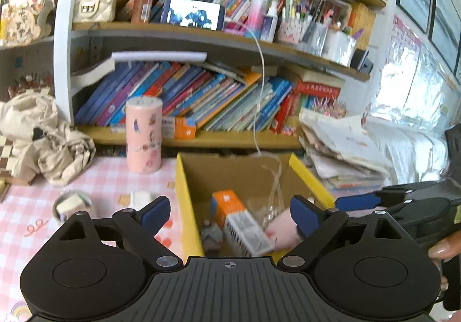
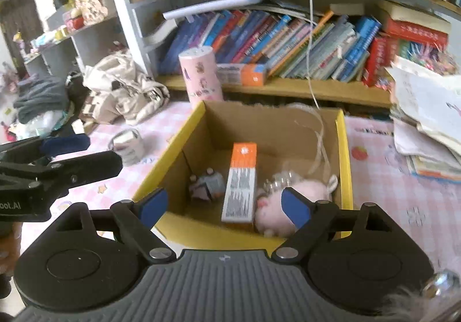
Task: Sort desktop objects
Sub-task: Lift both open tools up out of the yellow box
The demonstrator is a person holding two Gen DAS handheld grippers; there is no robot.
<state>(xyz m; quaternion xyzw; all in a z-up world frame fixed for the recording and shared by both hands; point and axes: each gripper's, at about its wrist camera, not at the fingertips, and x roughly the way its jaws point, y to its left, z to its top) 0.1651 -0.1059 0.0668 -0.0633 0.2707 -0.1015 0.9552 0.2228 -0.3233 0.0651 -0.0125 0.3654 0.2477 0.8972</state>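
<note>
While both tools hang over the pink checked worktop [image 1: 34,215], neither has anything in it: the left tool [image 1: 230,214] has its blue-padded fingers spread wide, and the right tool [image 2: 224,205] is spread just as wide.

Straight ahead of both sits the open cardboard box with yellow edges [image 2: 344,149]. Lying on its floor, right between the right tool's fingers, is a long orange-and-white carton [image 2: 240,181]. Just left of that carton is a small grey toy figure [image 2: 208,186], and on its right a fluffy pink plush [image 2: 272,212], partly behind the right finger, with some clear crinkly plastic [image 2: 281,179] touching it. A thin white cable [image 2: 309,34] drops from the shelf above into the box.

Beyond the box to the left, a tall pink cylinder with stickers [image 1: 143,134] stands upright near the bookshelf. Off to the left tool's left, a small glass globe [image 1: 71,204] rests on the worktop. Right of the box there's a messy stack of papers [image 1: 343,149].
</note>
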